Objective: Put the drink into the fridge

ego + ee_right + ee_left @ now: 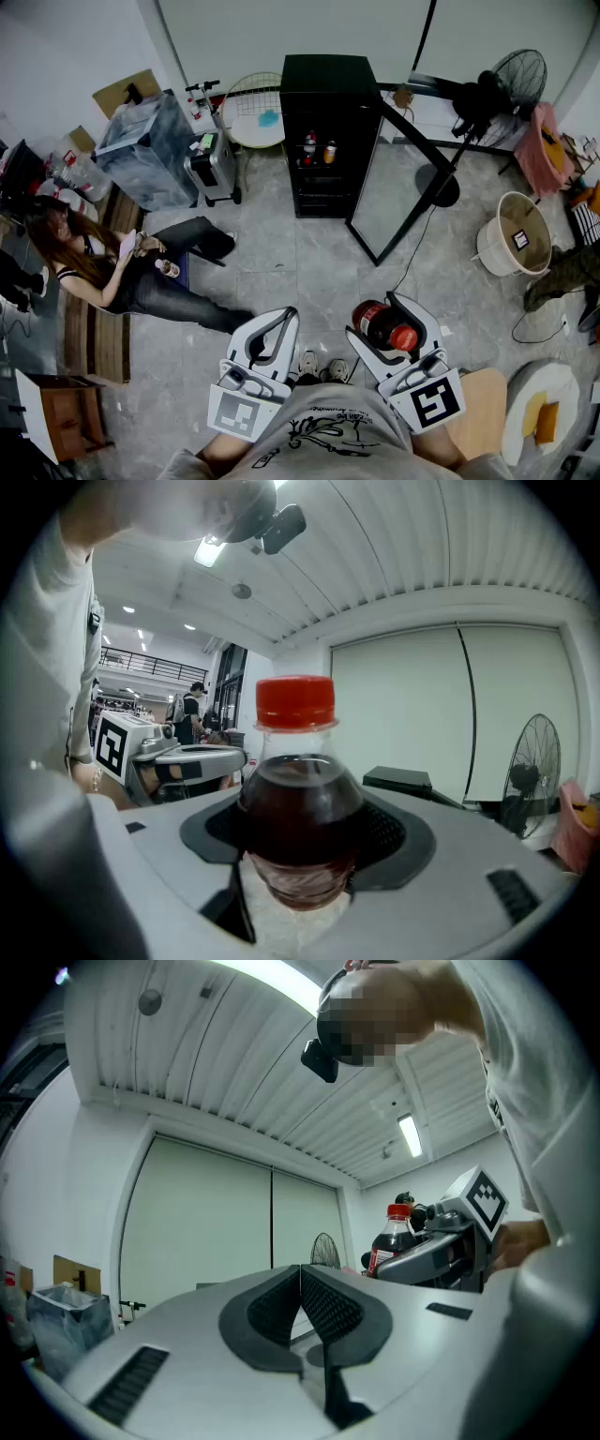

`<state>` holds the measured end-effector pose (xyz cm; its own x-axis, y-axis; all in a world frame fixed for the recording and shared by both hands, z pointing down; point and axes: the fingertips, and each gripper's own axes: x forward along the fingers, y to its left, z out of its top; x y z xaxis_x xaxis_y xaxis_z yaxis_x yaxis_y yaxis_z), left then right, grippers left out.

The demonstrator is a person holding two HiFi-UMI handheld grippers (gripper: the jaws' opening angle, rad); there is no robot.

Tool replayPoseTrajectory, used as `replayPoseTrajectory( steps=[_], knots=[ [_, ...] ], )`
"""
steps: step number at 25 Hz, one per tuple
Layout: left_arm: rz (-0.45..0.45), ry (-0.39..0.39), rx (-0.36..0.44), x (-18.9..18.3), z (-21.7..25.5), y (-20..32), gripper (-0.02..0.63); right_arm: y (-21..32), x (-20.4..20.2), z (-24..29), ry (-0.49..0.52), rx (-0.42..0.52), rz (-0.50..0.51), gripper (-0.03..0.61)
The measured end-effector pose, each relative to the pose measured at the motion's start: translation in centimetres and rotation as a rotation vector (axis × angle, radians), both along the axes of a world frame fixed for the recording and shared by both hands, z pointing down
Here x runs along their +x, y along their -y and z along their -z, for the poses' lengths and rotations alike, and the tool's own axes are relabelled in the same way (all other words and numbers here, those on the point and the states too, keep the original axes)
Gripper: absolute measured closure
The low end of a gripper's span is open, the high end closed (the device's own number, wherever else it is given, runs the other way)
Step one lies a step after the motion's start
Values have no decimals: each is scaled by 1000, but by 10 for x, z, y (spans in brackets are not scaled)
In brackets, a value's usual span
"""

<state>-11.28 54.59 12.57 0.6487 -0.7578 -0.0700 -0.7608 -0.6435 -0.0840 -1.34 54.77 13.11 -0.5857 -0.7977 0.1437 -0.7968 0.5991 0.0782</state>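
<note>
My right gripper (302, 841) pinches the red-capped dark plastic drink bottle (298, 794). My left gripper (302, 1299) has its jaws pressed together, empty. I should carry the bottle upright into the open black fridge (328, 94).

Glossy clear plastic drink bottle (298, 803), smooth red plastic cap (295, 703).

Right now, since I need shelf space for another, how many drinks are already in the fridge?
2. A red-capped bottle and a smaller orange container stand side by side on an upper shelf of the open fridge. The lower shelves are dark, so more may be hidden.
</note>
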Motion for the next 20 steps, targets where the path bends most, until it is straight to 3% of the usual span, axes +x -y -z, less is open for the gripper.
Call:
replayPoseTrajectory(
  steps=[20],
  knots=[
    [-15, -6, -4, -52, -5, 22, 592, 24, -52, -7, -11, -13, 5, 265]
  ],
)
